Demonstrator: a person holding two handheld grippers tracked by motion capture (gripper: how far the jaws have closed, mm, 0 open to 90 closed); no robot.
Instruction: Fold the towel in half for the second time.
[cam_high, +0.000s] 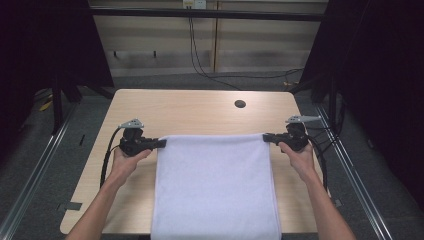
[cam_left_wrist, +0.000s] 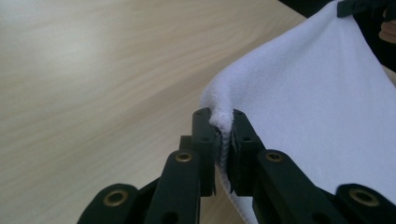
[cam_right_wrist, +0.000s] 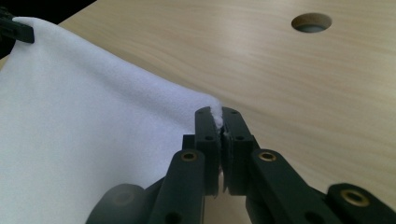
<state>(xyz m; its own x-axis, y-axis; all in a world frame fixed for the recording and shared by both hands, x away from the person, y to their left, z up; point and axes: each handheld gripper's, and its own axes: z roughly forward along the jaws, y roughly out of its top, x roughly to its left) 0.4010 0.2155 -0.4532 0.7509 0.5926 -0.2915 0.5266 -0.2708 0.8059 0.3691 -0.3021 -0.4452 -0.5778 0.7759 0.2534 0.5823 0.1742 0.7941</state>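
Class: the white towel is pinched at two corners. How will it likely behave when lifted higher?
The white towel is probably floppy: it sags between the left tongs and right tongs. Likely light, since small corner pinches carry it. Its fluffy nap suggests little slipping.

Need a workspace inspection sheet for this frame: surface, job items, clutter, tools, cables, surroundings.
Surface: light wood table, bare apart from the cloth; round grommet hole near the far edge.
Job's things: white towel, far edge stretched between the two tools, near end draped over the table's front edge.
Clutter: nothing seen.
Tools: left tool shut on the towel's far left corner; right tool shut on the far right corner; cloth pinched between the jaws in both gripper views.
Cables: one black cable trails from the left tool, another from the right; black wall cables run down to the floor behind.
Surroundings: dark curtains both sides, floor rails, panelled wall behind.
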